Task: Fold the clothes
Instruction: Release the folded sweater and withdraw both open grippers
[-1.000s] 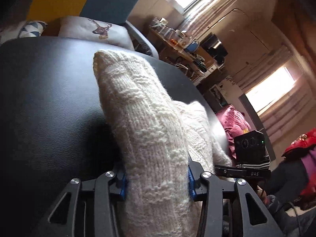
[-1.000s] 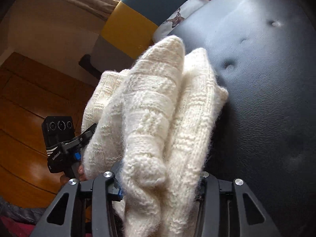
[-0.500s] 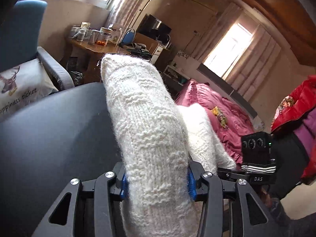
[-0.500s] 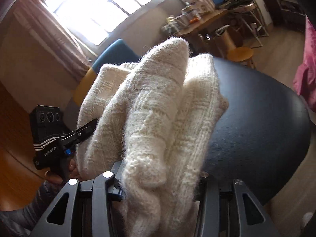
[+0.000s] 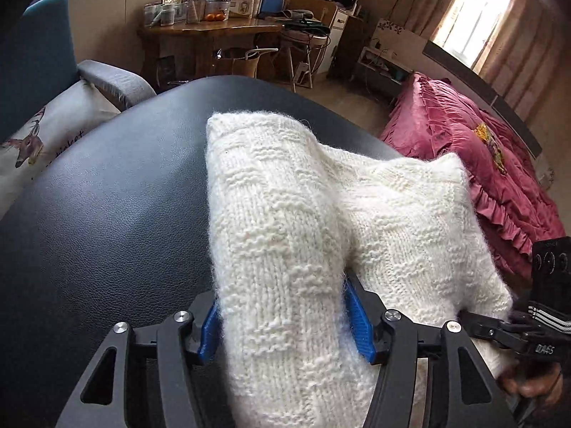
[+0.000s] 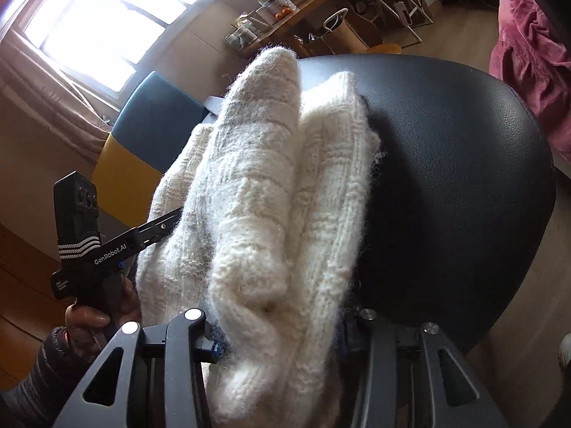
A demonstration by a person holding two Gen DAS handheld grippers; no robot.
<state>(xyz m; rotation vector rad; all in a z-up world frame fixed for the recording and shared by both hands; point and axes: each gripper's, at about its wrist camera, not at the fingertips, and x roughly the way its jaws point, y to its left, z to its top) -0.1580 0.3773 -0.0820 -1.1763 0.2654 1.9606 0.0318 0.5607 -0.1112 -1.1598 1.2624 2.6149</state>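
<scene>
A thick cream knitted sweater (image 5: 285,221) is bunched into folds and held up over a black leather seat (image 5: 107,196). My left gripper (image 5: 285,317) is shut on one thick fold of it, the blue pads pressed into the knit. My right gripper (image 6: 278,342) is shut on another bunched fold of the same sweater (image 6: 271,178), above the black seat (image 6: 446,178). Each gripper shows in the other's view: the right one at the right edge (image 5: 535,328), the left one at the left (image 6: 117,242), both gripping the sweater's near edge.
A pink ruffled bedspread (image 5: 481,164) lies to the right. A wooden table (image 5: 214,32) with jars stands behind the seat. A blue and yellow armchair (image 6: 142,135) with a deer-print cushion (image 5: 43,142) stands to the left.
Both grippers have swung round with the sweater, so the views now look across the seat towards the table and bed. The sweater lies lower, nearer the seat. Both grips are unchanged.
</scene>
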